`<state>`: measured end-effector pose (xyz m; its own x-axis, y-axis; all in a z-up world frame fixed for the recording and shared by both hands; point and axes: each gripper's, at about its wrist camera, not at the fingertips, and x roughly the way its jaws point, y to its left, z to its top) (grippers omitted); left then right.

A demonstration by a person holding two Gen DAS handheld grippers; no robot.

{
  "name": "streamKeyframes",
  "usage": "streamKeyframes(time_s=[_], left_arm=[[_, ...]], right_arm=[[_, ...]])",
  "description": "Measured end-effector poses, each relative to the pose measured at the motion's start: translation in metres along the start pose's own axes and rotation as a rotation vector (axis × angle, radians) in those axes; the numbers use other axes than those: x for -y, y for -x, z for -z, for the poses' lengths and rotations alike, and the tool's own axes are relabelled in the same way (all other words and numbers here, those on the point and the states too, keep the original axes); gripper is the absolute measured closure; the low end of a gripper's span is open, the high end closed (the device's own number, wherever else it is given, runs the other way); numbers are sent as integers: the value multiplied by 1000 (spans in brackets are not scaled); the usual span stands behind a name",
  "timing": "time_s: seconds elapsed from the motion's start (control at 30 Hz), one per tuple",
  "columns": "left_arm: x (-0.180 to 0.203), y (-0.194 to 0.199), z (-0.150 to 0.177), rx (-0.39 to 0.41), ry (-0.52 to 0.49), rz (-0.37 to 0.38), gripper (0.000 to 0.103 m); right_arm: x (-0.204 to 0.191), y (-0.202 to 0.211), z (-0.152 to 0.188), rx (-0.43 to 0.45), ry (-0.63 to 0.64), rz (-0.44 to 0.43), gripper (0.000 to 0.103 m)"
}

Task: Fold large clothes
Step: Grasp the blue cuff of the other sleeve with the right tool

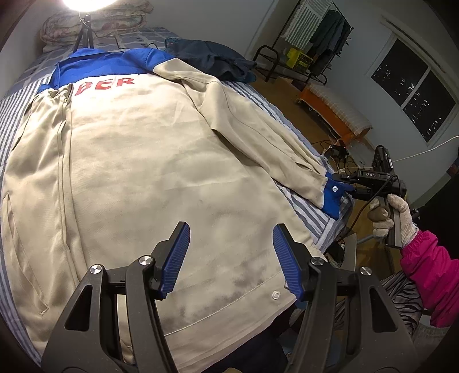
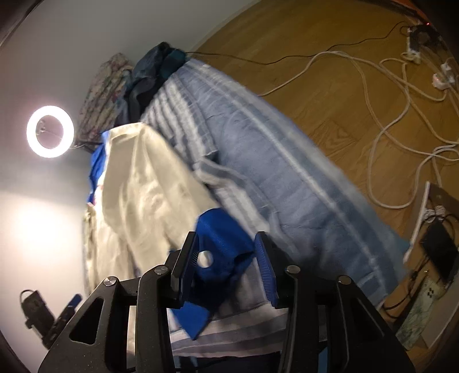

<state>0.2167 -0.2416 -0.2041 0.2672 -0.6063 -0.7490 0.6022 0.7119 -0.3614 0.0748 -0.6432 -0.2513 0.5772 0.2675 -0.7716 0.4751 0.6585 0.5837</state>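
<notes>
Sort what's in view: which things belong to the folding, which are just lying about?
Job: jacket, its blue cuff between the right gripper fingers, left gripper, bed.
Lying about: dark clothes, quilt, ring light, cables, clothes rack.

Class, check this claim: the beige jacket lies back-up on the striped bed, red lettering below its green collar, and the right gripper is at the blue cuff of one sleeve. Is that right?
Not quite: the collar is blue, not green, as the left wrist view shows. The rest stands: the beige jacket lies back-up on the striped bed, with red lettering, and the right gripper is at the blue cuff.
</notes>
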Motion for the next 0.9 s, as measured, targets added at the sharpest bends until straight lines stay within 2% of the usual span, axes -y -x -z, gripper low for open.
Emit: streamKeyframes(time_s=[0.03, 0.07, 0.13, 0.23, 0.37, 0.53, 0.67, 0.8, 0.9], left_arm=[[0, 0, 0, 0, -2, -2, 41], [0, 0, 0, 1, -3, -4, 41], [0, 1, 0, 5, -1, -2, 41], [-4, 5, -1, 19, 6, -10, 41], [-14, 15, -2, 40, 45, -12, 41], [-34, 30, -1, 74, 118, -21, 41], [-55, 42, 0, 102, 204, -15, 41], [-78, 48, 5, 116, 306, 9, 41], [-89, 44, 9, 98, 357, 29, 41]], right_arm=[[-6, -2, 1, -8, 25, 13, 79], [-15, -2, 3, -5, 68, 58, 97], [-33, 2, 9, 28, 136, 110, 98], [-66, 16, 19, 78, 233, 109, 100], [-111, 34, 39, 139, 359, 87, 100], [-189, 45, 84, 180, 617, 37, 100], [-244, 30, 132, 118, 821, -26, 100], [-285, -4, 188, -29, 1019, -81, 100], [-302, -37, 228, -142, 1163, -87, 100]])
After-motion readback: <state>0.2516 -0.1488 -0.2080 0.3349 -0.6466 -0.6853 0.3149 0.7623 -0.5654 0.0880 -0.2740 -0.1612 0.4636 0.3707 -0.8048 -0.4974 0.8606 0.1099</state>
